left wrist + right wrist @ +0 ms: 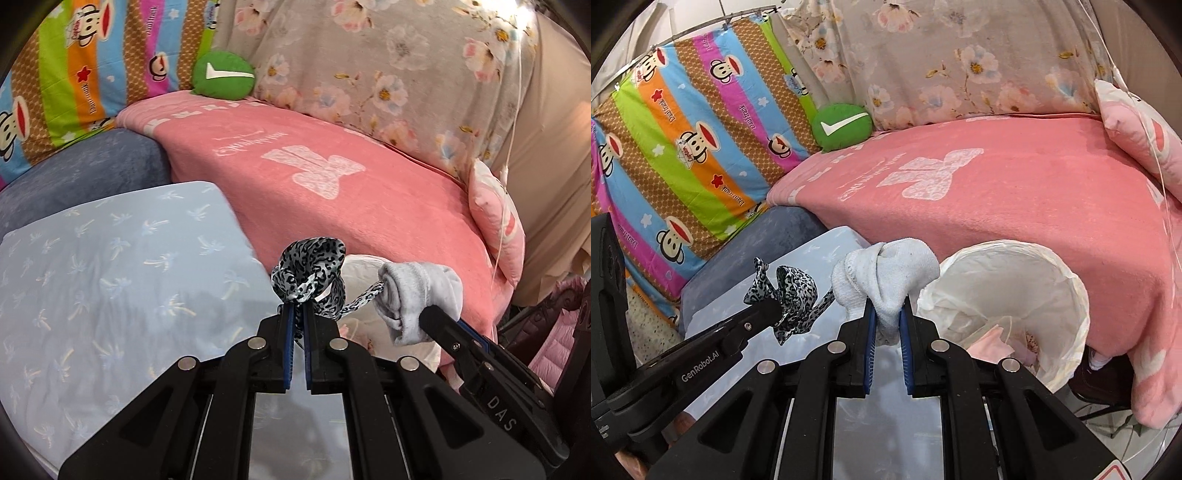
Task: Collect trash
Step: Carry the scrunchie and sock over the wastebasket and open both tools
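Note:
My left gripper (298, 308) is shut on a grey leopard-print ribbon (312, 271), which bunches above the fingertips and trails off to the right. In the right wrist view the same ribbon (794, 291) hangs at the tip of the left gripper (772, 308) on the left. My right gripper (887, 304) is shut on a crumpled white sock (886, 273). From the left wrist view that sock (421, 295) sits at the right gripper's tip (430, 314). A bin with a white plastic liner (1067, 295) stands open just right of the sock, with pink scraps inside.
A pink blanket (369, 192) covers the bed behind. A light blue pillow (110, 266) lies at the left, over a dark blue cushion (92, 166). A green round cushion (223, 75), a striped cartoon sheet (683, 147) and floral fabric (960, 59) line the back. A pink pillow (1137, 129) sits right.

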Action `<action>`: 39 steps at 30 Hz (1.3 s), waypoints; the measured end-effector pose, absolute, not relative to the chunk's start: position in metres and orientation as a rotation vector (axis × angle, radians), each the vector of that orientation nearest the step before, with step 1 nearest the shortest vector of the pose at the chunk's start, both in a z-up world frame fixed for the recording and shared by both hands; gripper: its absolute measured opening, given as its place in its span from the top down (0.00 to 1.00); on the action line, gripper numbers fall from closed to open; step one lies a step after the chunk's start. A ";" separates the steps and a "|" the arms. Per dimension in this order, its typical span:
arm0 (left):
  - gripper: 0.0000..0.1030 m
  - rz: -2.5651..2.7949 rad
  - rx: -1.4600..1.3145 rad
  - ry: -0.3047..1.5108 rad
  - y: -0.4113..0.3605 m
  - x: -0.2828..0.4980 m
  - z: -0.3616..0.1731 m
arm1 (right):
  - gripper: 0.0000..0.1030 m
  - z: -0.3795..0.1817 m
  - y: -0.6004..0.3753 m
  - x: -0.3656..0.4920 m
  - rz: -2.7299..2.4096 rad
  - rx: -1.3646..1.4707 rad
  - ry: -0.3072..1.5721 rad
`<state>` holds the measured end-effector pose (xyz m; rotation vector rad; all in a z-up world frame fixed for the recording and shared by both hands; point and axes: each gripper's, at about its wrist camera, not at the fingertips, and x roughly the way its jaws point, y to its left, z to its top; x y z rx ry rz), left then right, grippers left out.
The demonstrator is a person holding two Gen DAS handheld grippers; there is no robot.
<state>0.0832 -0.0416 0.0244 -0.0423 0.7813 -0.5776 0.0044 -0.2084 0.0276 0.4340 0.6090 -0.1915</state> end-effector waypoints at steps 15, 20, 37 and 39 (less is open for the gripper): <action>0.94 -0.693 0.057 0.811 -0.110 0.065 0.016 | 0.88 0.020 -0.268 -0.022 -0.290 0.494 0.582; 0.94 -0.711 0.070 0.830 -0.124 0.066 0.013 | 0.88 0.017 -0.282 -0.027 -0.313 0.513 0.577; 0.53 -0.702 0.095 0.810 -0.137 0.067 0.011 | 0.88 0.010 -0.290 -0.022 -0.319 0.517 0.581; 0.52 -0.698 0.092 0.806 -0.136 0.068 0.012 | 0.88 0.008 -0.290 -0.019 -0.317 0.516 0.583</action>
